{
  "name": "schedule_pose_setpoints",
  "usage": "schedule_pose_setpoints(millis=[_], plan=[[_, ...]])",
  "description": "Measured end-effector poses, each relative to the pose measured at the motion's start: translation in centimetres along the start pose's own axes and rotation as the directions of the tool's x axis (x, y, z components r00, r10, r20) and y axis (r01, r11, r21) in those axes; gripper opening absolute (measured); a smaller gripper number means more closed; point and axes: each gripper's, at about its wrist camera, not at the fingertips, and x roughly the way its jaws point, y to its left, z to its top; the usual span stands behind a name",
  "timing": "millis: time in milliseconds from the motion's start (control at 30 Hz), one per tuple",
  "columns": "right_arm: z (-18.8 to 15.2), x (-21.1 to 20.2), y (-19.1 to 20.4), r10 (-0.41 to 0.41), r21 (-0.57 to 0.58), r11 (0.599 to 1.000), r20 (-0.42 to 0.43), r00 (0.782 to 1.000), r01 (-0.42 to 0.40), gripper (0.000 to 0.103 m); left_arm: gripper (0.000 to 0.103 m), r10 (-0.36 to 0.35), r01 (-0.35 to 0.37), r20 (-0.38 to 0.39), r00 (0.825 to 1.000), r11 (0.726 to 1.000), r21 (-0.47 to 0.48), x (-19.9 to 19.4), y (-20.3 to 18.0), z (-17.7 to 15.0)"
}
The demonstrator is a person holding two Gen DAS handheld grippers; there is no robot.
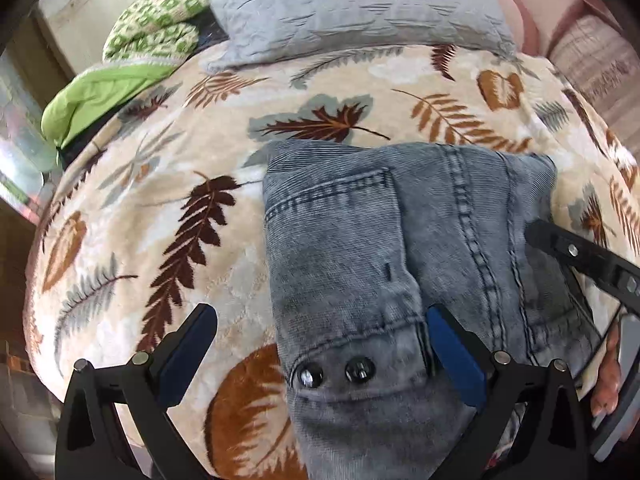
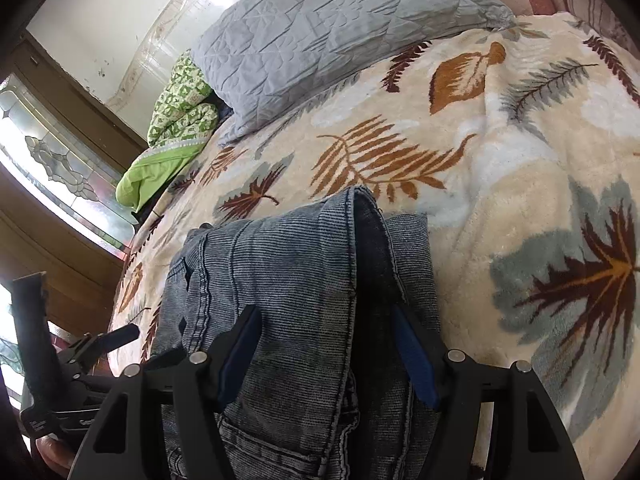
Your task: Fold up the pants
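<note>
On plush leaf-print blanket [image 1: 120, 208] — folded ribbed grey denim pants [image 1: 360, 240], left gripper [image 1: 320, 344] and right gripper [image 2: 324, 344] both spread wide.

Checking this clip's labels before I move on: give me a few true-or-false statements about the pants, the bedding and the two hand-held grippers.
1. The pants are grey denim, folded into a compact stack. True.
2. They lie on a plain white sheet. False: they lie on a leaf-patterned blanket.
3. The left hand-held gripper is open, one finger on the pants. True.
4. The right hand-held gripper is clamped shut on the pillow. False: it is open over the pants, and the grey pillow lies far off.
5. A green patterned cloth lies beside the pillow. True.
</note>
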Motion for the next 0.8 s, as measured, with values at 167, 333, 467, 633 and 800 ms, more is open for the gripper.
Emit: schedule_pose_setpoints(millis=[167,333,467,633,800], plan=[[-0.2,-0.2,0.0,-0.005,-0.006,1.0,-0.002,1.0,0.005,0.071,0.103,0.02,-0.019,-0.029,0.999,0.999,0.037,0.3,-0.8,-1.3],[-0.5,-0.5,0.0,-0.006,-0.004,1.0,-0.002,1.0,0.006,0.071,0.103,-0.005,0.006,-0.034,0.999,1.0,0.029,1.4,-0.5,-1.9],[-0.5,-0.6,0.0,-0.005,-0.003,1.0,-0.003,1.0,0.005,0.071,0.103,-0.052,0.051,-0.076,0.996,0.999,-0.013,1.8,0.2,-1.4],[-0.5,-0.7,0.0,-0.003,0.002,1.0,-0.004,1.0,0.003,0.071,0.103,-0.03,0.029,-0.025,0.999,1.0,-0.008,0.4,0.0,-1.5],[-0.5,-0.7,0.0,-0.005,0.002,1.0,-0.006,1.0,0.005,0.071,0.103,-0.068,0.067,-0.013,0.998,0.997,-0.028,-0.8,0.4,-1.5]])
